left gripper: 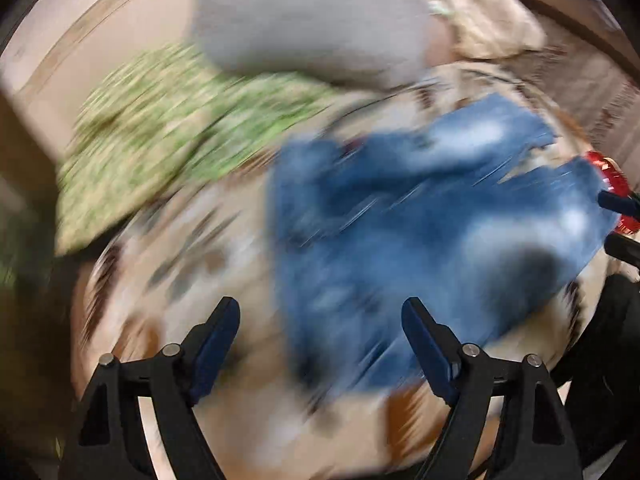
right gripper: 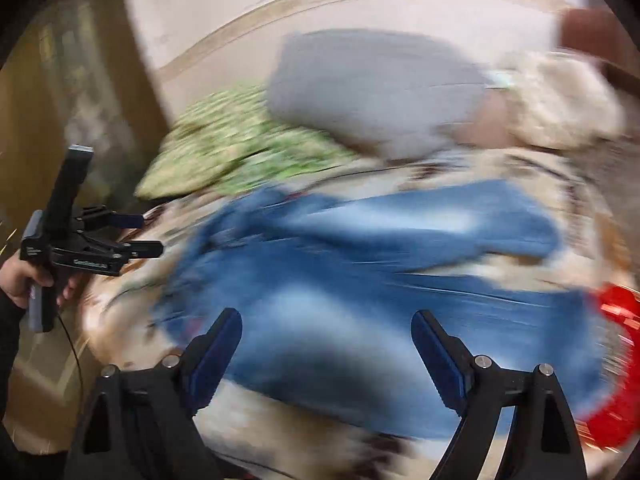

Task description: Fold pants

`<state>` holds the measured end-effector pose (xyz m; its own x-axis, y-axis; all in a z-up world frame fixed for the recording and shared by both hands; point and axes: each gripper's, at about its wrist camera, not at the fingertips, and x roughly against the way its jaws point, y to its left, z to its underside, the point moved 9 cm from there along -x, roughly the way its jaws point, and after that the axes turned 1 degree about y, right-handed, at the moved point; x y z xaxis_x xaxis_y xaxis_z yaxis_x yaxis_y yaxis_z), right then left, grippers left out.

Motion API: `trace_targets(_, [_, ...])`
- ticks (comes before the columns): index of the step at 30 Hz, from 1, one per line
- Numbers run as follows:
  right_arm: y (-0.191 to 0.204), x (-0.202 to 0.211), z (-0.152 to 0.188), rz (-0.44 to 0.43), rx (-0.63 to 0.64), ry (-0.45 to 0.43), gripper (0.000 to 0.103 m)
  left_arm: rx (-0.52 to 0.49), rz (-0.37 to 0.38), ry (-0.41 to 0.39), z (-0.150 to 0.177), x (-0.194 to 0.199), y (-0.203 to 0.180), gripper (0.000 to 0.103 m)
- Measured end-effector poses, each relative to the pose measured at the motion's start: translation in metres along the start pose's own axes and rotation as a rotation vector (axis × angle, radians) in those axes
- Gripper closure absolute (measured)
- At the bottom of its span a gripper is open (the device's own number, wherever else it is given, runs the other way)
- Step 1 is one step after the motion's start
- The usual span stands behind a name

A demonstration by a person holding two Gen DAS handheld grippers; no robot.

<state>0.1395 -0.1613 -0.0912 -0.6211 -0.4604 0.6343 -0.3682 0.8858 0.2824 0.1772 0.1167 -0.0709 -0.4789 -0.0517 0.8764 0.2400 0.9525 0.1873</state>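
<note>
Both of your views are smeared with motion blur, so fine detail is lost. The blue denim pants point(left gripper: 420, 216) lie crumpled on the beige patterned bedspread point(left gripper: 168, 264), nothing gripping them. Your left gripper point(left gripper: 320, 344) stands wide, its dark blue pads point(left gripper: 218, 344) empty, hovering over the near edge of the pants. Your right gripper point(right gripper: 326, 352) is spread wide too, nothing between its pads, above the pale faded patch of the pants point(right gripper: 360, 280). Beyond the pants sit a green speckled cushion point(left gripper: 168, 128) and a grey pillow point(left gripper: 308, 28). Something red point(right gripper: 616, 364) shows at the pants' right end; you can't tell what.
</note>
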Motion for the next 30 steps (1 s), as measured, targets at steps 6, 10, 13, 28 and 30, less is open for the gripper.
trace_targets(6, [0.103, -0.064, 0.035, -0.138, 0.205, 0.127, 0.014, 0.119, 0.033, 0.057, 0.065, -0.024, 0.038, 0.012])
trace_targets(10, [0.121, -0.094, 0.061, -0.106, 0.360, 0.194, 0.015, 0.148, 0.152, 0.047, 0.060, -0.067, 0.011, 0.012])
trace_targets(13, [0.124, -0.119, 0.076, -0.085, 0.459, 0.246, 0.014, 0.143, 0.243, 0.032, 0.050, -0.093, -0.010, 0.012])
trace_targets(28, [0.156, -0.149, 0.073, -0.123, 0.442, 0.268, 0.076, 0.178, 0.384, -0.036, 0.057, -0.060, 0.004, 0.088])
trace_targets(30, [0.171, -0.138, 0.077, -0.171, 0.452, 0.277, 0.077, 0.211, 0.390, -0.043, 0.071, -0.044, 0.018, 0.092])
